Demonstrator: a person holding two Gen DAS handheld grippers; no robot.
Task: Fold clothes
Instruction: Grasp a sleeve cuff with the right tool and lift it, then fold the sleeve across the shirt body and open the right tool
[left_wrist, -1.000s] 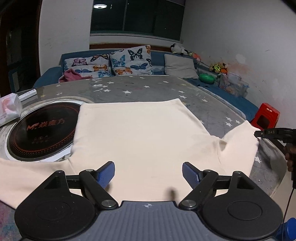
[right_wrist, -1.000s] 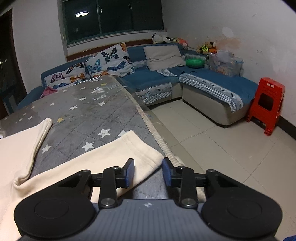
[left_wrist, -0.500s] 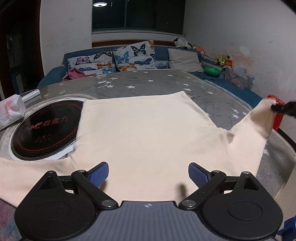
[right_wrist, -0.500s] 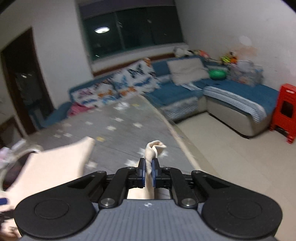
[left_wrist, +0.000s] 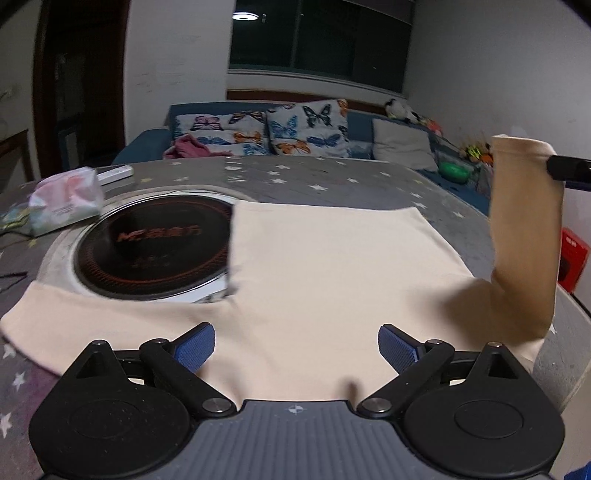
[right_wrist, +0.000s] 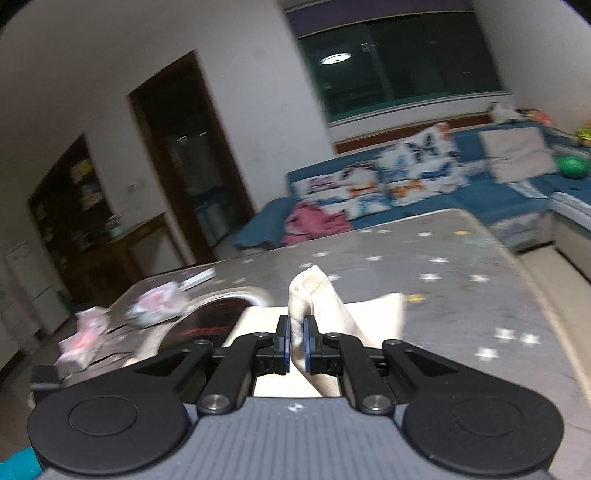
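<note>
A cream long-sleeved shirt (left_wrist: 332, 266) lies flat on the grey star-patterned table (left_wrist: 332, 184). Its left sleeve (left_wrist: 92, 314) stretches out flat to the left. My left gripper (left_wrist: 295, 345) is open and empty, low over the shirt's near edge. My right gripper (right_wrist: 296, 347) is shut on the cuff of the right sleeve (right_wrist: 308, 291). In the left wrist view that sleeve (left_wrist: 524, 229) hangs lifted high above the table's right side, with the right gripper's tip (left_wrist: 565, 168) at its top.
A round black induction cooker (left_wrist: 151, 247) is set into the table, partly under the shirt. A tissue pack (left_wrist: 62, 205) and a white remote (left_wrist: 114, 173) lie at the far left. A blue sofa (left_wrist: 295, 133) stands behind; a red stool (left_wrist: 572, 262) stands at right.
My right gripper has closed on the right sleeve's cuff, lifted it high and swung leftward toward the shirt body. My left gripper stays open and has drifted slightly.
</note>
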